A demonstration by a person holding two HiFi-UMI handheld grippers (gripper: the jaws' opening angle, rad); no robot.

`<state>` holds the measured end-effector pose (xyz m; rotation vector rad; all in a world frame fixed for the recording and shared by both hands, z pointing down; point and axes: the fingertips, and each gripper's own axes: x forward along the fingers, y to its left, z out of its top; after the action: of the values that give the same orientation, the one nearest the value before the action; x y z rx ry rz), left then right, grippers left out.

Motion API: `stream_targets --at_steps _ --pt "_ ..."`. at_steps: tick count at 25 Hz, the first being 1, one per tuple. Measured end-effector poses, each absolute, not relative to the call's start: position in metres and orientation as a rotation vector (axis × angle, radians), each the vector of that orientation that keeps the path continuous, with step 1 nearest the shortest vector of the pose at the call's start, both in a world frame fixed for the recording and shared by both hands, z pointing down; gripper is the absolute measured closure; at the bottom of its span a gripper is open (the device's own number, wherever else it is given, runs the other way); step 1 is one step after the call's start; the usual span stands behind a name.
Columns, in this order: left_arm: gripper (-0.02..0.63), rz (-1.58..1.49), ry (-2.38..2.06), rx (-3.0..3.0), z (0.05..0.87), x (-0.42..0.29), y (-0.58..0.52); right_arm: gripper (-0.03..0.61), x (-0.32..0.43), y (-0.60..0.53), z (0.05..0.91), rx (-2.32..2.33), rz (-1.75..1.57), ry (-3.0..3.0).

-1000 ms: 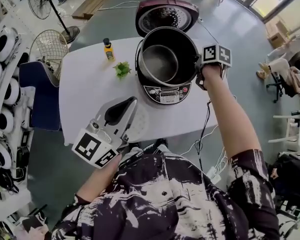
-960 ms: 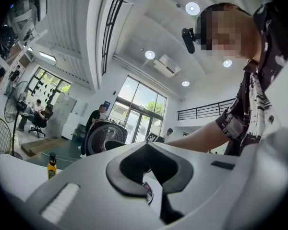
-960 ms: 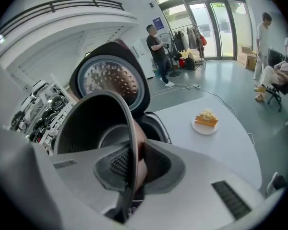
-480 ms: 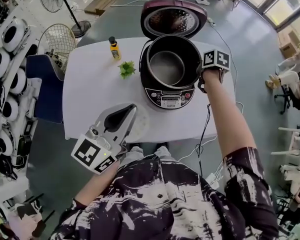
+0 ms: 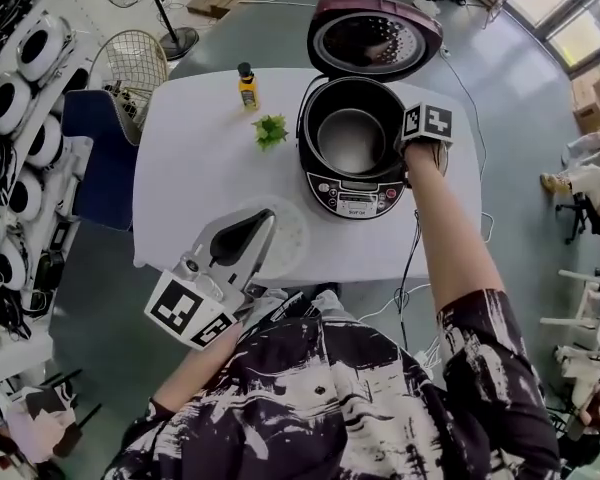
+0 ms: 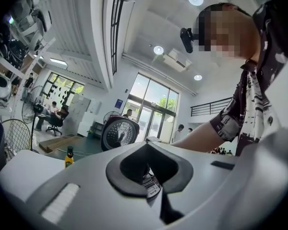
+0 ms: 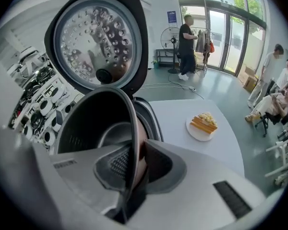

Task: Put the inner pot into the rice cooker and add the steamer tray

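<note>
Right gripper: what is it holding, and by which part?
The right gripper holds the inner pot, its jaws pinched on the rim.

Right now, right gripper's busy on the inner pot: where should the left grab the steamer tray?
Pinch the steamer tray by its thin rim on the side nearest the person, coming in from the front edge of the table with the left gripper. It lies flat and shallow, so probably only the rim offers a pinch.
</note>
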<state>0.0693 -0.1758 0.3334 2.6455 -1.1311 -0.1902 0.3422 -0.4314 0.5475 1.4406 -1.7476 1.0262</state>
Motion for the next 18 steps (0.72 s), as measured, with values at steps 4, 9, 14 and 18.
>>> stream_targets --at_steps 4,9,14,18 --pt "0.609 -0.197 -1.143 2.636 0.334 0.062 -0.177 0.560 0.340 -0.430 0.555 1.421 0.993 -1.723" --pt "0.609 -0.207 -1.146 2.631 0.336 0.056 -0.179 0.534 0.335 -0.425 0.566 1.363 0.976 -1.710" --pt "0.609 -0.216 -1.136 2.635 0.336 0.052 -0.181 0.526 0.340 -0.419 0.569 1.318 0.987 -1.699" --pt "0.609 -0.222 -1.117 2.641 0.335 0.051 -0.184 0.522 0.338 -0.413 0.568 1.279 1.047 -1.725"
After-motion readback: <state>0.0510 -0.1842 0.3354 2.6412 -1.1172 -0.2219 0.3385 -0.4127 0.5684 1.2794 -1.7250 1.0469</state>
